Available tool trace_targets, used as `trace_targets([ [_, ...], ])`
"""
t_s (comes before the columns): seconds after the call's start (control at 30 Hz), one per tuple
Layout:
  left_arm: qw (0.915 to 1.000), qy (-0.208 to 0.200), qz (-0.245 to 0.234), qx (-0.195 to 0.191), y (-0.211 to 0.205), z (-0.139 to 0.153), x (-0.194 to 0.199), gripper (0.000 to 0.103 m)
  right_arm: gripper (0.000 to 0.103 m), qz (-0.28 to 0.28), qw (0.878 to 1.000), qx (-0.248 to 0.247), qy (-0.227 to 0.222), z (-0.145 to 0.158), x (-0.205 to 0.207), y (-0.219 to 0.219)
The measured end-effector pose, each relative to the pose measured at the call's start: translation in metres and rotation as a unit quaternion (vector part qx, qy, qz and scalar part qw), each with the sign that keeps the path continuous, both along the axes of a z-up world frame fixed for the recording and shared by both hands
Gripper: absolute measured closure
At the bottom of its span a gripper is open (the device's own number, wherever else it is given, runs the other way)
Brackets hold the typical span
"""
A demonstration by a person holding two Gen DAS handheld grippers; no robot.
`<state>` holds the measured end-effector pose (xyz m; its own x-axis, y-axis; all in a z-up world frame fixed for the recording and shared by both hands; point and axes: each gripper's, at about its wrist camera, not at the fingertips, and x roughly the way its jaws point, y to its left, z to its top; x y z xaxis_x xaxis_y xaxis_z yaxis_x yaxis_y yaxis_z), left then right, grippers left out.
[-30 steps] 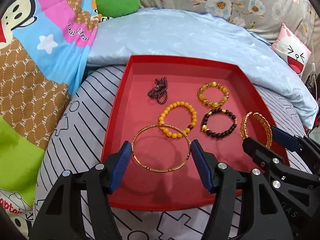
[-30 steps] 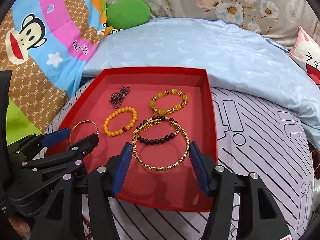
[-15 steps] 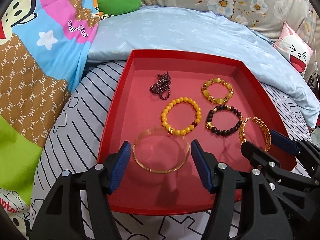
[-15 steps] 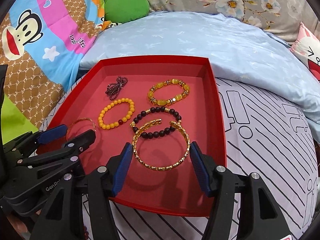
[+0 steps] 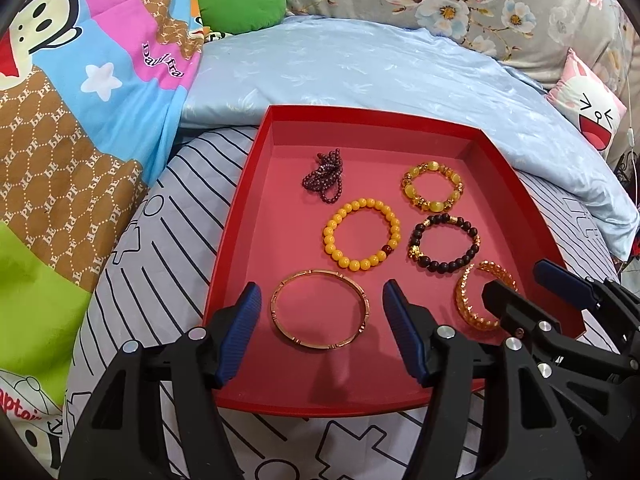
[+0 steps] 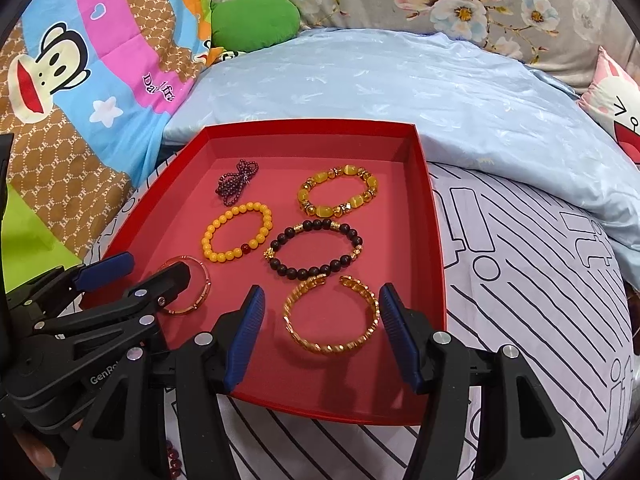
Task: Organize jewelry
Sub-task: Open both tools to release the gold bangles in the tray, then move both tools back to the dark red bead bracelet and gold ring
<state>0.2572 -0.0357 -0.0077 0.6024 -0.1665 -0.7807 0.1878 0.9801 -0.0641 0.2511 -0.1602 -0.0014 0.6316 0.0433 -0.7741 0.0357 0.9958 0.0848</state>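
Observation:
A red tray [image 5: 240, 216] [image 6: 432, 240] on the bed holds several bracelets. A thin gold bangle [image 5: 319, 313] lies flat on the tray floor between the fingers of my open left gripper [image 5: 322, 334], untouched. A gold open cuff [image 6: 330, 317] lies flat between the fingers of my open right gripper [image 6: 322, 334], also untouched. Farther in lie a yellow bead bracelet [image 5: 362, 234], a dark bead bracelet [image 5: 444, 248], an amber bead bracelet [image 5: 432, 186] and a maroon bead strand [image 5: 324, 182]. The right gripper shows in the left wrist view [image 5: 520, 280], the left in the right wrist view [image 6: 136, 272].
The tray sits on a striped grey-white sheet [image 6: 540, 280]. A light blue quilt [image 5: 360, 68] lies behind it, a cartoon monkey blanket [image 5: 60, 100] to the left, a green cushion [image 5: 240, 2] at the back. Dark red beads [image 6: 173, 456] lie at the near edge below the left gripper.
Both bangles were held up between the fingers and now lie flat on the tray floor. Both grippers have let go and drawn back slightly.

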Motion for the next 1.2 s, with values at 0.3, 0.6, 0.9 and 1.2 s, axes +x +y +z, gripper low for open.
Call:
trace_targets([
  [0.3,1.0,-0.006,0.001,-0.003,0.0,0.009,-0.008,0.043,0.045,-0.004,1.0,0.003,-0.007,0.009,-0.011,-0.001],
  [0.6,0.9998,-0.019,-0.001,-0.006,0.002,0.024,-0.026,0.043,0.045,-0.007,1.0,0.006,-0.018,0.022,-0.029,0.0],
  [0.9,0.9994,-0.028,-0.012,-0.016,0.008,0.037,-0.054,0.043,0.045,-0.002,1.0,0.007,-0.03,0.038,-0.06,0.005],
  [1.2,0.9995,-0.019,-0.018,-0.018,0.018,0.031,-0.097,0.043,0.045,0.0,1.0,0.007,-0.027,0.038,-0.102,0.009],
])
